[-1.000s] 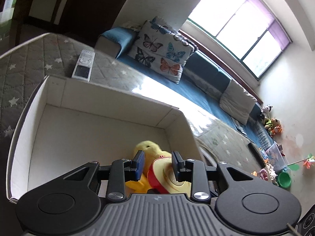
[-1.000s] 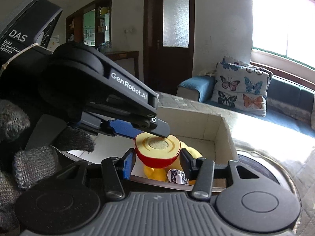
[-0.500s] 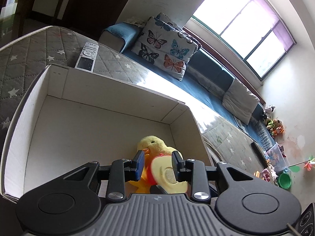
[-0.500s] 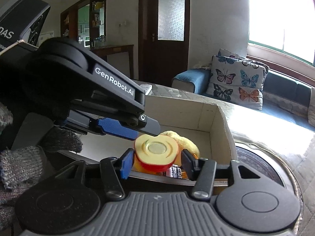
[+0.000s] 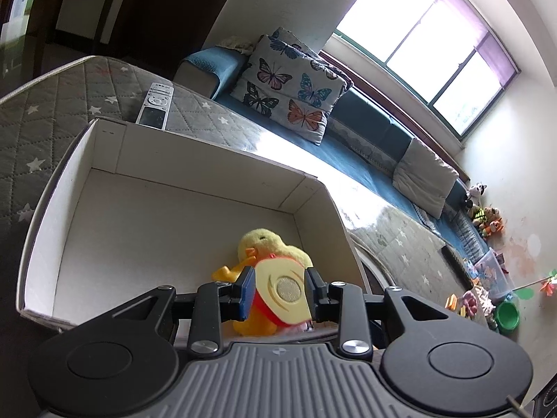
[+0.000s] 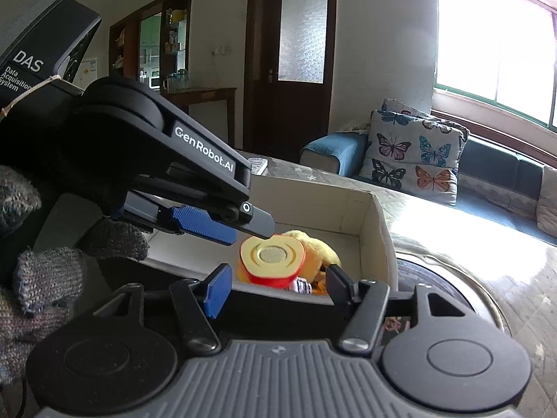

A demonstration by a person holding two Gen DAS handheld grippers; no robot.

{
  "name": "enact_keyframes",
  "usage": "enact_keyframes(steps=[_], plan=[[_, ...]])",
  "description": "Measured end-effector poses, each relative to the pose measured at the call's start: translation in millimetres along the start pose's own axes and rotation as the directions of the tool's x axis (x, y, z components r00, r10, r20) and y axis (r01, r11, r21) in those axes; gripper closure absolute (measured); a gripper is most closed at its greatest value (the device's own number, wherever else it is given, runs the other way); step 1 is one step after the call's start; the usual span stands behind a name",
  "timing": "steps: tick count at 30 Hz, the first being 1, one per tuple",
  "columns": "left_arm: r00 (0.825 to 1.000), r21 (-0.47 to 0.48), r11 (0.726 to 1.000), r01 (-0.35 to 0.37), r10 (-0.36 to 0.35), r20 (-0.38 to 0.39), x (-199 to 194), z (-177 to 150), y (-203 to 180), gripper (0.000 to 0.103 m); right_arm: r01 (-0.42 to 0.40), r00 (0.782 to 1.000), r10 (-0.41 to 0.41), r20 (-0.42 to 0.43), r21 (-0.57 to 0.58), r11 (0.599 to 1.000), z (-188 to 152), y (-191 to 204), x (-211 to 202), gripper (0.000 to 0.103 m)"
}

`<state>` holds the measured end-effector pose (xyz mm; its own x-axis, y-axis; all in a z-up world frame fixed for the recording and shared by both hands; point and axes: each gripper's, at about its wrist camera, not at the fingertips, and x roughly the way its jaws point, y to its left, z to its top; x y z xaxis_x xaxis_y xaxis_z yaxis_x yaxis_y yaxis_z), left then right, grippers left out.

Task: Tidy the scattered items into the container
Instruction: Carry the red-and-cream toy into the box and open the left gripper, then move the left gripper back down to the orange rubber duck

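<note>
Lowering the toy apple half (image 5: 282,287) into the box (image 5: 174,160) is the step in hand, and by my reading it is nearly done; the apple half sits inside the box's near right corner, cut face up, right against the yellow plush duck (image 5: 264,244) already lying there; the left tongs (image 5: 278,291) are closed on the apple half, one pad on each side of it; the right tongs (image 6: 277,278) are opening, their pads standing clear on either side of the fruit with nothing pressed between them; a small dark-and-white item (image 6: 301,284) lies under the fruit, too small to name; to finish well, I would let the right tongs draw straight back over the box's near wall without clipping the rim, since that card wall looks light and could shift; the left tongs should sink until the fruit rests on the duck or the box floor, then spread only a little, so the rounded red side does not roll; lifting out upright avoids snagging the plush; beyond the box's far wall a remote control (image 5: 155,104) lies on the quilted bench (image 5: 52,122), probably the next thing to gather.
</note>
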<state>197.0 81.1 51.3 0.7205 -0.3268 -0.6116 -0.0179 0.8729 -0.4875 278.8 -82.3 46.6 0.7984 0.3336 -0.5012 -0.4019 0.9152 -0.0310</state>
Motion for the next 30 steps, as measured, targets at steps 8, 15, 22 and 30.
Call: enact_keyframes(steps=[8, 15, 22, 30], plan=[[1.000, 0.023, 1.000, -0.006, 0.006, -0.010, -8.8, -15.1, -9.0, 0.070, 0.013, 1.000, -0.013, -0.011, 0.007, 1.000, -15.9, -1.9, -21.6, 0.037], [1.000, 0.074, 0.997, -0.014, 0.016, -0.017, -13.0, -34.0, -24.3, 0.069, 0.034, 0.999, -0.034, -0.022, 0.016, 0.999, -27.8, -6.2, -35.0, 0.033], [0.999, 0.108, 0.994, -0.003, 0.007, -0.039, -14.1, -47.7, -40.2, 0.069, 0.052, 0.998, -0.050, -0.038, 0.052, 0.997, -42.3, -12.3, -49.0, 0.032], [0.997, 0.134, 0.991, 0.005, 0.005, -0.075, -9.1, -64.6, -52.1, 0.069, 0.071, 0.995, -0.064, -0.070, 0.096, 0.993, -62.8, -19.9, -57.4, 0.032]])
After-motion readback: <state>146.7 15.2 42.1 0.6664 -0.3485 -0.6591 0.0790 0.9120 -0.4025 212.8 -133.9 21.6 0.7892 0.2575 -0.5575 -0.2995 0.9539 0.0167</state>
